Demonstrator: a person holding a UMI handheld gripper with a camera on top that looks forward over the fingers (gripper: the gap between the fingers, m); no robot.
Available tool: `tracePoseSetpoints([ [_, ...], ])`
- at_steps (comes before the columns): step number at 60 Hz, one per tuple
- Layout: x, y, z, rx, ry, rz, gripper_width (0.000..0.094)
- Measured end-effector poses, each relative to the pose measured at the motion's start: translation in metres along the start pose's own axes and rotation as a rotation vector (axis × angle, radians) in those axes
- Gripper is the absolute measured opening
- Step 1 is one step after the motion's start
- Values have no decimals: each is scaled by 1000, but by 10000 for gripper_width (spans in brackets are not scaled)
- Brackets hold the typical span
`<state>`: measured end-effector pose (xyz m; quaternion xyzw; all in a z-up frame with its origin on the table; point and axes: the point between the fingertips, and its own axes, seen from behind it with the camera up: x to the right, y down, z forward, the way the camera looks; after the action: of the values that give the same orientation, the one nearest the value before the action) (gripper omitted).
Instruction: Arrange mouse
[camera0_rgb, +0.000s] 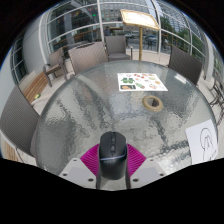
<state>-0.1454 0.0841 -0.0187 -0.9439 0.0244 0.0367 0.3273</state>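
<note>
Your gripper (111, 168) holds the black mouse (111, 155), both pink pads (92, 160) pressed to its sides, low over the grey worktop (90, 105). Beyond it: a small pale ring (151, 102), a printed sheet (139, 82), a white paper (203, 140) off right

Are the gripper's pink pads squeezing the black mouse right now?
Touching. In the gripper view, the mouse sits between the pink pads, and both press against its sides with no gap showing. The gripper is shut on it.
</note>
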Motion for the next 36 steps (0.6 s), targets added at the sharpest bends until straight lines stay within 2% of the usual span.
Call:
tracePoseSetpoints([
  [1,0,0,0,-4,0,-2,304],
  [9,3,-8,-11,-35,-18,-59,301],
  [16,29,-78,-69,95,-17,-149,302],
  [21,62,-146,-123,229,-16,-174,303],
  [27,119,-203,-194,372,23,-196,304],
  [34,194,-226,-245,451,73,-199,302],
  [36,215,-230,-247,449,88,-200,302],
])
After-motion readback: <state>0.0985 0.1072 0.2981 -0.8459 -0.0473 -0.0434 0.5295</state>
